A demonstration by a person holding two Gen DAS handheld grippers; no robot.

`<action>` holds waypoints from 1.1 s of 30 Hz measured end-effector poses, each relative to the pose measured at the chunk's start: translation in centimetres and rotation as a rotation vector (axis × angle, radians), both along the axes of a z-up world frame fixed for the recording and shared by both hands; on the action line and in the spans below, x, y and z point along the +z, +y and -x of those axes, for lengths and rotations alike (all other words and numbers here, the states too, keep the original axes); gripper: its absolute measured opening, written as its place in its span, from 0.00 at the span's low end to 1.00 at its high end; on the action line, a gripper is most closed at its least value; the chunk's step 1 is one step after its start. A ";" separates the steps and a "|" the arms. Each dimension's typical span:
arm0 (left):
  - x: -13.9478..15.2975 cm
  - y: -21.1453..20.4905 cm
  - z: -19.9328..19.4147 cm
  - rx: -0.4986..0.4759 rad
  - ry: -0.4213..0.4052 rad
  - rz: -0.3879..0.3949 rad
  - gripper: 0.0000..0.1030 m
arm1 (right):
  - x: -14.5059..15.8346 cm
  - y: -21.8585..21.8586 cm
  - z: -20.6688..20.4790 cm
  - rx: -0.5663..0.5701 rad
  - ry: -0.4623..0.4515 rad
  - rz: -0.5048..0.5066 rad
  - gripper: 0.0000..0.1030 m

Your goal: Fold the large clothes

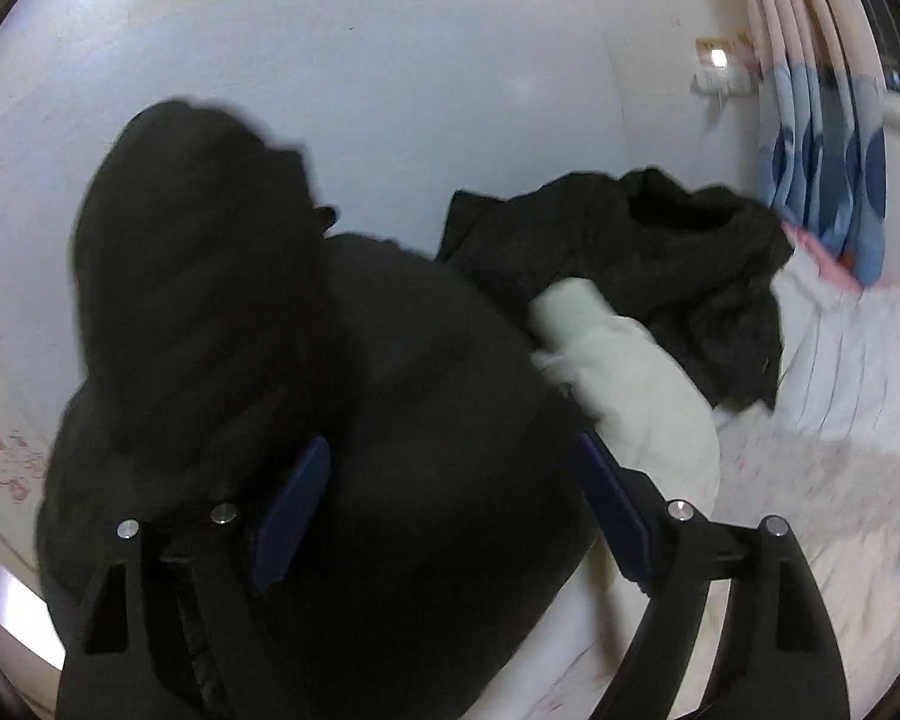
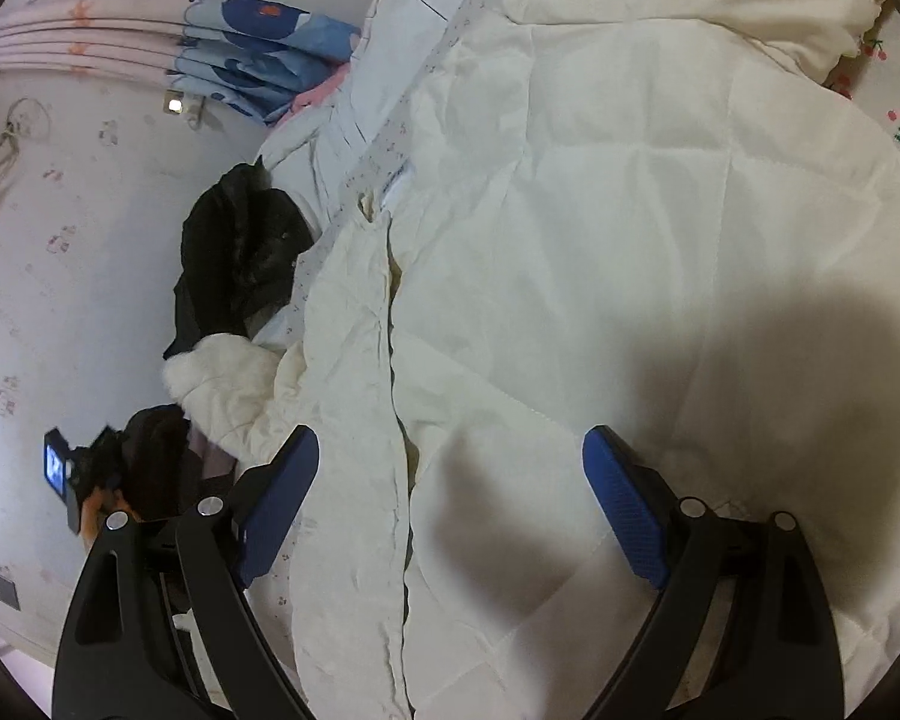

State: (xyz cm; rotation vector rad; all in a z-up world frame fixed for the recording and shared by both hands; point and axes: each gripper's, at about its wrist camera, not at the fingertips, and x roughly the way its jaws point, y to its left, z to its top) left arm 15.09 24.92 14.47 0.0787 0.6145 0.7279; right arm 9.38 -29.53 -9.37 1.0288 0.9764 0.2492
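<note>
Hovering: left fingers (image 1: 450, 504) spread over black garment (image 1: 390, 420); right fingers (image 2: 450, 504) spread, empty, above white jacket (image 2: 600, 210).

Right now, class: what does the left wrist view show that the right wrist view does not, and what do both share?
Only the left wrist view shows a big black garment bulging between the open left gripper.

Only the right wrist view shows the white jacket spread flat, its front opening running lengthwise, under the open right gripper.

Both show the black heap, the white sleeve and the blue cloth.
</note>
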 end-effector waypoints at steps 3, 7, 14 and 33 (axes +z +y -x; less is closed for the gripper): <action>-0.7 -2.1 4.3 -0.078 -0.059 0.049 0.87 | 0.9 0.1 0.1 0.003 -0.033 0.008 0.84; -4.2 -8.6 9.0 -0.314 -0.103 0.223 0.93 | 4.5 -2.0 2.0 -0.051 -0.157 0.049 0.84; -11.9 -17.7 11.2 -0.519 -0.041 0.406 0.93 | 7.1 -18.4 9.8 -0.325 -0.190 0.170 0.92; -15.6 -18.5 10.6 -0.424 -0.002 0.400 0.93 | -2.8 -45.5 3.1 -0.682 -0.155 -0.036 0.09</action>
